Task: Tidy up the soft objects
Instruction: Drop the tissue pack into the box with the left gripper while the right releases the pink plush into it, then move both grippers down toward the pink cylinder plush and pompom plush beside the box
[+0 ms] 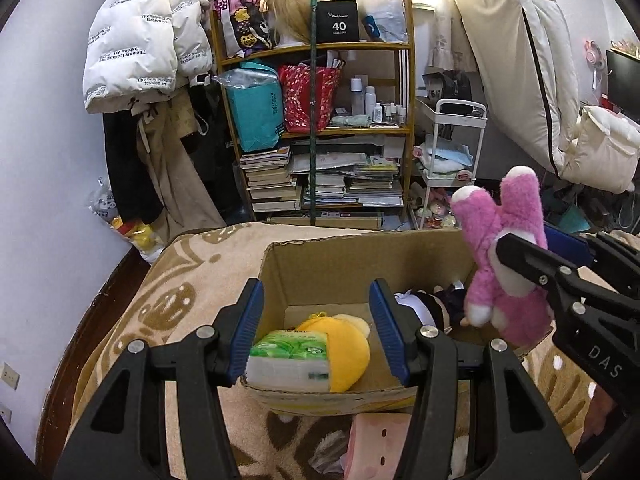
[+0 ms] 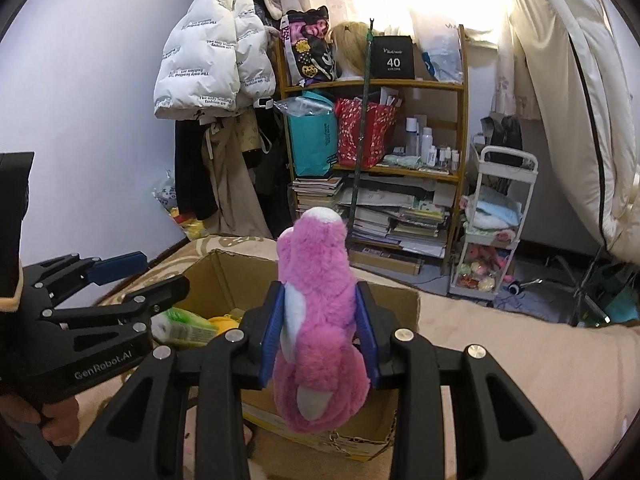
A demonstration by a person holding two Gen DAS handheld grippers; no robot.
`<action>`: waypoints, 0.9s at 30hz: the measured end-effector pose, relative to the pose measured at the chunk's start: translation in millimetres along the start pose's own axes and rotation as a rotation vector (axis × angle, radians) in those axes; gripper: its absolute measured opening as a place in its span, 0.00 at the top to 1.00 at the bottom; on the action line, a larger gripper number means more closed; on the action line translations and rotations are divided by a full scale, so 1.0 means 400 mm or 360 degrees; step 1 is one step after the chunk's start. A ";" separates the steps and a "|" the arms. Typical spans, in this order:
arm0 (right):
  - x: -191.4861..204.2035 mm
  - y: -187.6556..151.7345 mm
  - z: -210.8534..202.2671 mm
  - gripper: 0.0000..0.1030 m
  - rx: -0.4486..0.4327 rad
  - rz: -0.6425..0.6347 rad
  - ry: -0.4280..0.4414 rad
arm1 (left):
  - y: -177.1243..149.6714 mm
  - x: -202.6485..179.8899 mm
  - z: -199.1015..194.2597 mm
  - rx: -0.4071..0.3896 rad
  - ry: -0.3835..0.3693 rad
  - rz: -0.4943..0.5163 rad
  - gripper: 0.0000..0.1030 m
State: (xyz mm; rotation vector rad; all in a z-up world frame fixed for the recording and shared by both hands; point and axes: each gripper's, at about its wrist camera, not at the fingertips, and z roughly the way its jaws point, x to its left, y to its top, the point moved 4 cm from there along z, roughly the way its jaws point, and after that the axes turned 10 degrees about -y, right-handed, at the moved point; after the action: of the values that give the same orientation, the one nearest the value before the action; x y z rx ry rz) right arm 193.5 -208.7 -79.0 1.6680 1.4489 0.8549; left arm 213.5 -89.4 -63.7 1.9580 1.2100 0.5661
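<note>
Both claws hover over the cardboard box's (image 1: 360, 258) open rim.

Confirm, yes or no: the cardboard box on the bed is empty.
No: the left wrist view shows the brown cardboard box holding a green tissue pack, a round yellow plush and a dark-clothed doll.

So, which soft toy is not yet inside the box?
The pink plush, clamped in the right gripper above the cardboard box; the yellow plush already lies inside.

One cardboard box (image 1: 320, 264), one pink plush (image 1: 504, 256), one yellow plush (image 1: 344, 344), one tissue pack (image 1: 288, 364).
</note>
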 end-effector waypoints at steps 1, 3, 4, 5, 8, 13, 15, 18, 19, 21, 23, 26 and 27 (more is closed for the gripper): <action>0.002 -0.002 0.001 0.63 0.0005 -0.0005 0.0000 | -0.001 0.000 -0.001 0.0002 0.0002 0.0001 0.47; 0.005 -0.004 0.007 0.62 0.0018 -0.0020 -0.0001 | -0.003 0.002 -0.002 0.0007 0.0024 0.0007 0.44; 0.006 -0.006 0.009 0.62 0.0021 -0.0027 -0.0004 | -0.004 0.004 -0.003 0.0010 0.0033 0.0007 0.40; 0.009 -0.007 0.010 0.61 0.0023 -0.0035 -0.0008 | -0.005 0.006 -0.006 0.0011 0.0039 0.0006 0.37; 0.011 -0.007 0.010 0.50 0.0014 -0.0037 -0.0021 | -0.007 0.010 -0.013 0.0007 0.0032 -0.0011 0.32; -0.001 -0.009 0.002 0.42 0.0019 0.0000 -0.0018 | -0.013 0.023 -0.020 0.0038 0.0032 -0.0044 0.21; -0.008 -0.009 -0.006 0.34 0.0017 0.0009 -0.0023 | -0.018 0.032 -0.024 0.0059 0.0032 -0.0068 0.16; -0.017 -0.012 -0.024 0.24 0.0009 0.0020 -0.0036 | -0.029 0.038 -0.031 0.0088 0.0039 -0.0067 0.07; -0.021 -0.015 -0.030 0.19 0.0016 0.0022 -0.0042 | -0.032 0.038 -0.033 0.0095 0.0045 -0.0060 0.06; -0.026 -0.023 -0.044 0.12 0.0039 0.0026 -0.0035 | -0.042 0.043 -0.041 0.0112 0.0053 -0.0057 0.05; -0.031 -0.033 -0.057 0.09 0.0055 0.0009 -0.0038 | -0.051 0.048 -0.047 0.0143 0.0020 -0.0077 0.04; -0.037 -0.051 -0.072 0.02 0.0098 -0.0025 -0.0052 | -0.062 0.057 -0.058 0.0173 0.0021 -0.0105 0.03; -0.040 -0.060 -0.079 0.02 0.0111 -0.0031 -0.0057 | -0.065 0.059 -0.062 0.0186 0.0027 -0.0105 0.03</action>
State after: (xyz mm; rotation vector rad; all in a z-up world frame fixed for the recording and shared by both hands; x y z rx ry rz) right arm 152.5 -219.0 -84.5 1.7093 1.4832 0.7683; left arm 192.7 -52.2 -69.3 2.0055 1.3397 0.4888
